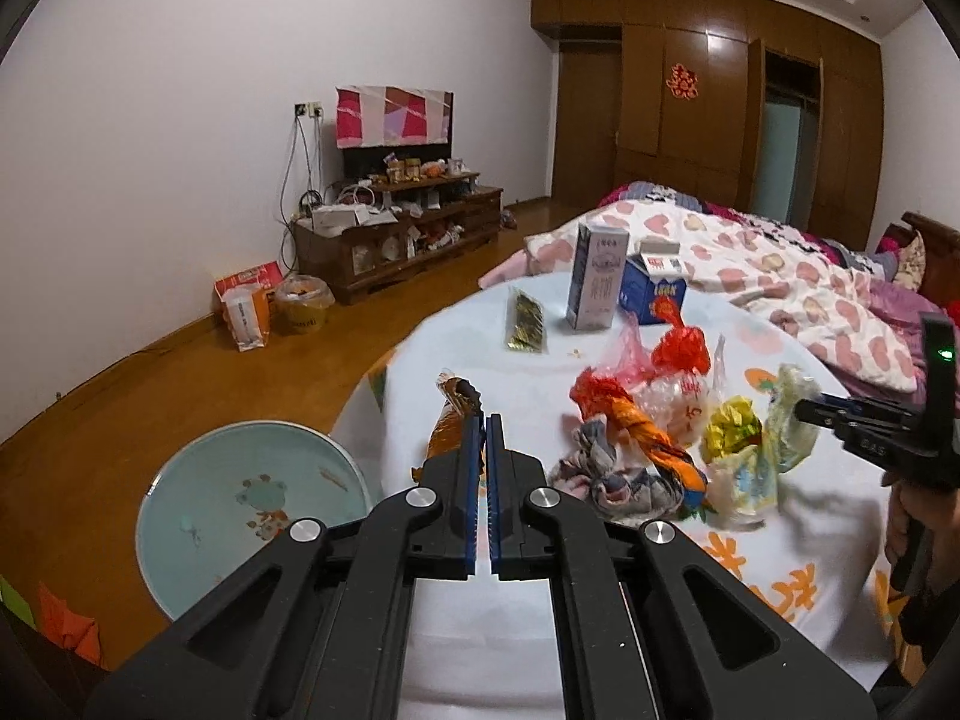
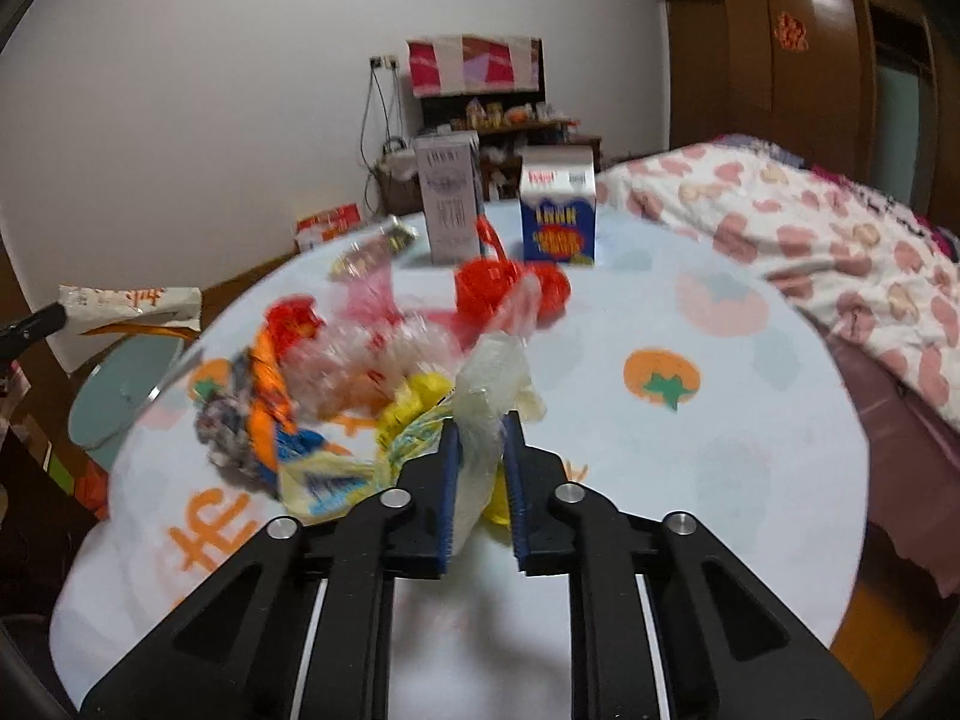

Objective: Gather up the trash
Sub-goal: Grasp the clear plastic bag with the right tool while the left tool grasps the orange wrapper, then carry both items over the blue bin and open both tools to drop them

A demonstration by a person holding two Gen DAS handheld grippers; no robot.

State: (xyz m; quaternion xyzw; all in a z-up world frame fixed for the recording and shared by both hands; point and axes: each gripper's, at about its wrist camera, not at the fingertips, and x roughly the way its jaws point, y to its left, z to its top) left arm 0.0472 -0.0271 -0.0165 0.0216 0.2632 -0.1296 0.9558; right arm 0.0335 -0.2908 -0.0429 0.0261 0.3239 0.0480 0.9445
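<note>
My left gripper (image 1: 485, 420) is shut, and an orange-gold foil wrapper (image 1: 444, 438) is pinched at its tips over the table's left edge. The same wrapper (image 2: 132, 306) shows at the far left of the right wrist view. My right gripper (image 2: 483, 423) is shut on a pale, crinkled plastic bag (image 2: 492, 384) at the near side of a trash pile. That pile holds red net bags (image 1: 678, 348), a twisted orange wrapper (image 1: 642, 432), a yellow crumpled wrapper (image 1: 732, 432) and clear plastic. A light blue basin (image 1: 252, 498) sits low beside the table, left of my left gripper.
The round table (image 2: 690, 480) has a white cloth with fruit prints. A grey-white carton (image 1: 597, 279), a blue carton (image 1: 654, 294) and a gold packet (image 1: 525, 324) stand at its far side. A bed with a heart-print quilt (image 1: 780, 276) lies to the right, and a person's hand (image 1: 900, 528) grips the right tool.
</note>
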